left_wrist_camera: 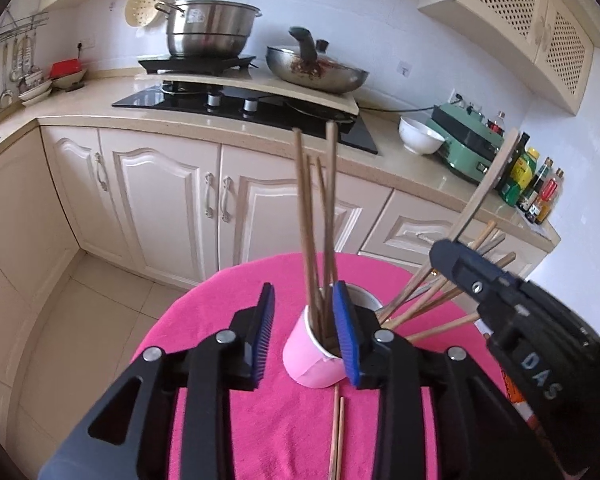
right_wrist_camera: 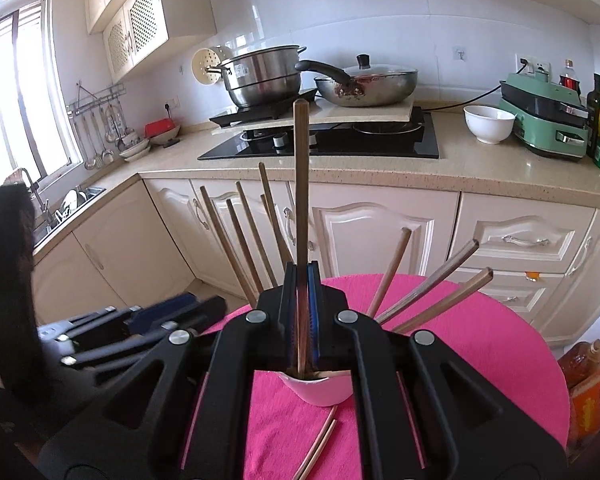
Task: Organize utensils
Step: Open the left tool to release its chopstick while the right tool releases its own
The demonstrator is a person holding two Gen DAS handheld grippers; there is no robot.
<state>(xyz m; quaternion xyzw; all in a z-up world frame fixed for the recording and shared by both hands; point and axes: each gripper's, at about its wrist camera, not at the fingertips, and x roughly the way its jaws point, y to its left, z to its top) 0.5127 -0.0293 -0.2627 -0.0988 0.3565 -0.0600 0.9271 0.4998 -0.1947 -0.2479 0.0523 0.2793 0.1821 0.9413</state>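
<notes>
In the left wrist view a pink cup (left_wrist_camera: 308, 360) stands on the pink cloth (left_wrist_camera: 228, 320) with several chopsticks (left_wrist_camera: 316, 220) upright in it. My left gripper (left_wrist_camera: 306, 332) is open around the cup, and its blue pads (left_wrist_camera: 346, 332) touch nothing. Behind it, a second cup (left_wrist_camera: 364, 298) holds chopsticks (left_wrist_camera: 428, 296) fanning to the right. My right gripper (left_wrist_camera: 456, 258) hangs over that cup. In the right wrist view the right gripper (right_wrist_camera: 300, 280) is shut on one upright chopstick (right_wrist_camera: 300, 200), whose lower end sits at the mouth of a pink cup (right_wrist_camera: 320, 394).
Two loose chopsticks (left_wrist_camera: 336, 432) lie on the cloth in front of the cups, also showing as loose chopsticks (right_wrist_camera: 320, 444) in the right wrist view. Beyond the round table are cream cabinets (left_wrist_camera: 172, 192), a counter with a hob (left_wrist_camera: 244, 104), pots, a white bowl (left_wrist_camera: 420, 134) and bottles (left_wrist_camera: 536, 188).
</notes>
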